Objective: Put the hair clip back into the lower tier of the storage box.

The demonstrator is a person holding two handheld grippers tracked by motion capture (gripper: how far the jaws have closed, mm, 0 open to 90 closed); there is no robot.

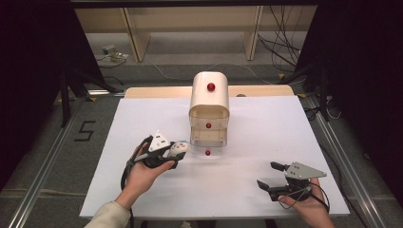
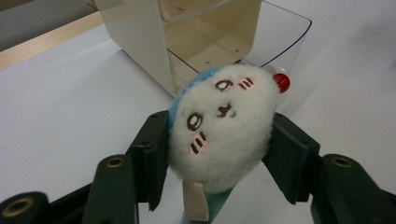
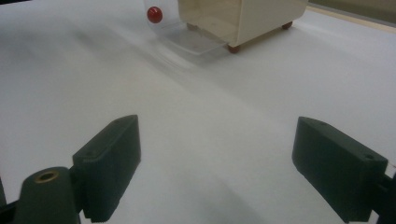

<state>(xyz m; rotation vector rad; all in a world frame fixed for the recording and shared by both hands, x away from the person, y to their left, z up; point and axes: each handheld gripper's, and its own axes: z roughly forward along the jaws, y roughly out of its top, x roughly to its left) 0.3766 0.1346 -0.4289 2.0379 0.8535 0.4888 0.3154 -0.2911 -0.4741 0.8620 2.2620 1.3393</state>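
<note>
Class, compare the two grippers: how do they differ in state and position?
The left gripper is shut on the plush toy; the right gripper is open and holds nothing. The left gripper is close to the clear drawer; the right gripper is farther back, near the table's front edge. Both have dark fingers.

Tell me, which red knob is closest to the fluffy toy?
The lowest knob, on the clear bottom drawer that is pulled out. It sits right beside the toy in the left gripper; the middle knob and top knob are farther back.
</note>
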